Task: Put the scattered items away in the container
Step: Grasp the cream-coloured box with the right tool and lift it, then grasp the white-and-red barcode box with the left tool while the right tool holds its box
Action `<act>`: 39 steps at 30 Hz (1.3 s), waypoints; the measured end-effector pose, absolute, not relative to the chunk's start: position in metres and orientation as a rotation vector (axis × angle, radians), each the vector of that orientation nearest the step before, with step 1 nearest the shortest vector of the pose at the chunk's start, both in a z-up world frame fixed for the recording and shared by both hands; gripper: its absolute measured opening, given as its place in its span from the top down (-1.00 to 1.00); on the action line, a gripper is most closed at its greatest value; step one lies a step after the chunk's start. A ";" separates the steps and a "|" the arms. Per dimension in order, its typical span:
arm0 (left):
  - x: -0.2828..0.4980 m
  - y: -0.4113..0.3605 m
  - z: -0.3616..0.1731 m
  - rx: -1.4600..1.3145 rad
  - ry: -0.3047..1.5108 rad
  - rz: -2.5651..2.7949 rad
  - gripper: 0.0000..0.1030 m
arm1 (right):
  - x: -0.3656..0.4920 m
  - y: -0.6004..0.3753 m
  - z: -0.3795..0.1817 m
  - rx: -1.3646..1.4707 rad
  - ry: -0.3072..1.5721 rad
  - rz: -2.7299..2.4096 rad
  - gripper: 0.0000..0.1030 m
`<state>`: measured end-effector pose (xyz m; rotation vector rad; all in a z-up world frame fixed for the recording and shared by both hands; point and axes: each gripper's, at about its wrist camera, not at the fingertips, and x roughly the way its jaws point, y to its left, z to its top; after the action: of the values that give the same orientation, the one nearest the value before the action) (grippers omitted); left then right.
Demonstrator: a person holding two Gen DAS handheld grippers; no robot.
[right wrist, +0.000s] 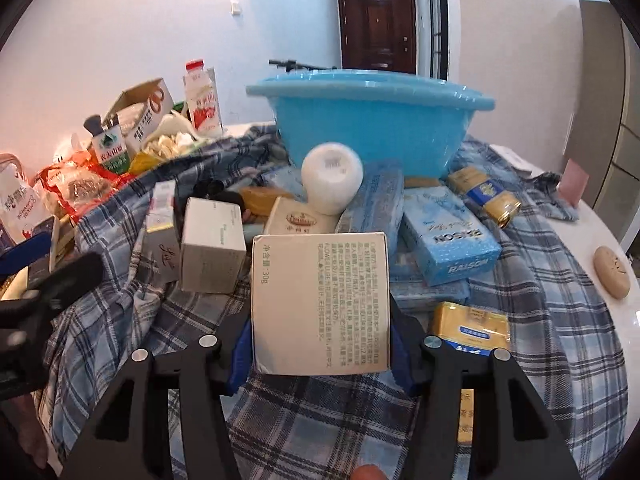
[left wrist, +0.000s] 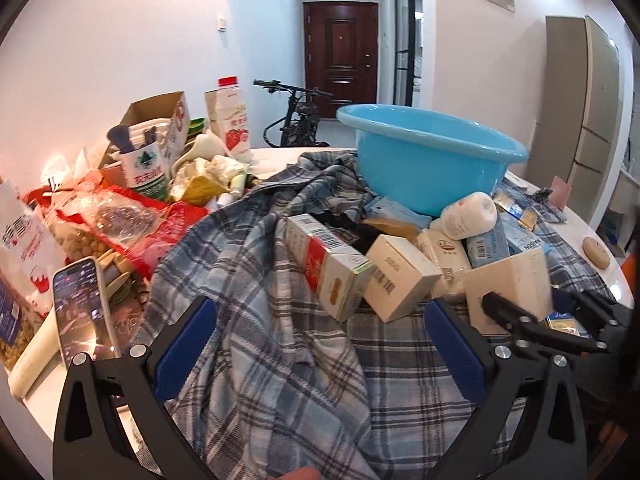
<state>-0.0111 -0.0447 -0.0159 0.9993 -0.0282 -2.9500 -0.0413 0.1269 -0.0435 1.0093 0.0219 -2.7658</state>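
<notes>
Right claw clamps cream box; left claw agape.

The left gripper is built of matte black plastic arms with triangular cut-outs, joined by round silver screws at the pivots. Its fingers carry flat, deep blue pads on their inner faces. The right gripper has the same make: black linkage arms, silver screw heads, and blue pads along the fingers.
</notes>
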 end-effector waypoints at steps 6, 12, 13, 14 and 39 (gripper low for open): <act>-0.034 -0.029 -0.015 1.029 -0.097 -2.972 -1.00 | -0.024 0.139 -0.022 0.907 0.024 -2.831 -0.12; -0.062 -0.053 -0.008 0.968 -0.044 -2.886 -1.00 | -0.016 0.157 -0.018 0.882 -0.023 -2.840 -0.12; -0.068 -0.059 -0.009 1.004 0.006 -2.888 -1.00 | -0.014 0.161 -0.018 0.875 -0.028 -2.843 -0.12; -0.074 -0.062 -0.012 1.043 0.048 -2.886 -1.00 | -0.014 0.163 -0.018 0.872 -0.034 -2.844 -0.12; -0.125 -0.063 -0.049 1.254 0.187 -2.787 0.09 | -0.034 0.177 -0.025 0.850 -0.078 -2.758 -0.14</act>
<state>-0.1252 -0.0629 -0.0490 1.2541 0.1869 -2.7872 -0.0344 0.1772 -0.0251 0.8497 -0.0779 -2.7576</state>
